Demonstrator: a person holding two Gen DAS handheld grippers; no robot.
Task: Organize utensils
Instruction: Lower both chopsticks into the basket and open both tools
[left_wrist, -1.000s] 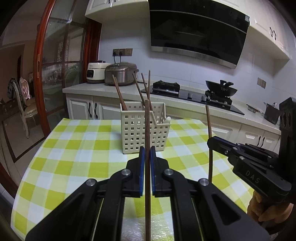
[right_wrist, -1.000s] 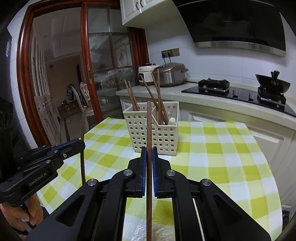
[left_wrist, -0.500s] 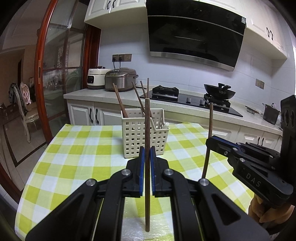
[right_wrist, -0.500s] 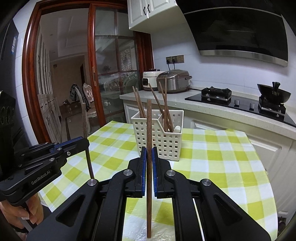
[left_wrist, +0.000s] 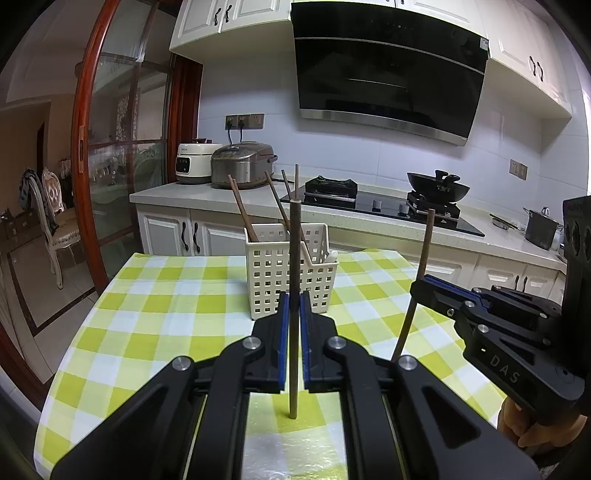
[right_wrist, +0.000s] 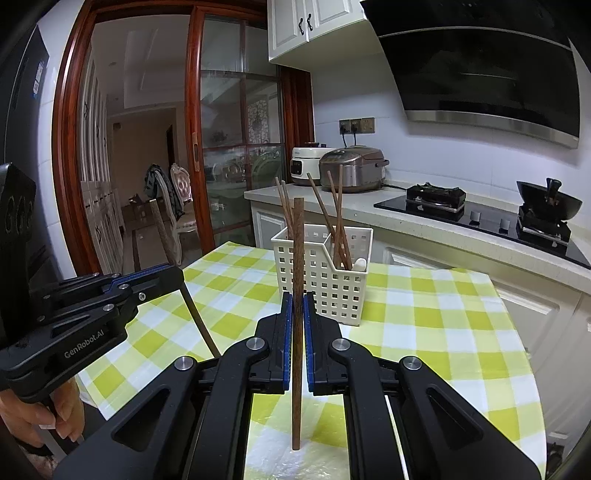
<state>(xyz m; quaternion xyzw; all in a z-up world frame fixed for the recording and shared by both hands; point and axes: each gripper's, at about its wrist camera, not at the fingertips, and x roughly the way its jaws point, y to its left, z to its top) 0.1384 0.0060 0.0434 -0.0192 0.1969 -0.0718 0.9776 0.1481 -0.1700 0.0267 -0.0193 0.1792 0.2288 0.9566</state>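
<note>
Now | left tongs (left_wrist: 294, 306) pinching upright chopstick (left_wrist: 294, 266) | right tongs (right_wrist: 297, 306) pinching second chopstick (right_wrist: 297, 258) | basket (left_wrist: 291, 273) beyond

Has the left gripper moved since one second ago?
Yes. The left gripper has risen and pulled back: the white basket sits lower and the chopstick's bottom tip now shows.

Counts: 2 grippers, left gripper (left_wrist: 294, 314) and right gripper (right_wrist: 297, 314), each clamped on 1 chopstick: left-held chopstick (left_wrist: 293, 288), right-held chopstick (right_wrist: 297, 266). 1 white basket (right_wrist: 325, 273) with 2 compartments. Chopsticks in basket (right_wrist: 334, 221): 5 showed in right view, 4 in left. On the counter: 2 rice cookers (left_wrist: 242, 164), 1 wok (left_wrist: 437, 188), 1 steel pot (left_wrist: 540, 230).
</note>
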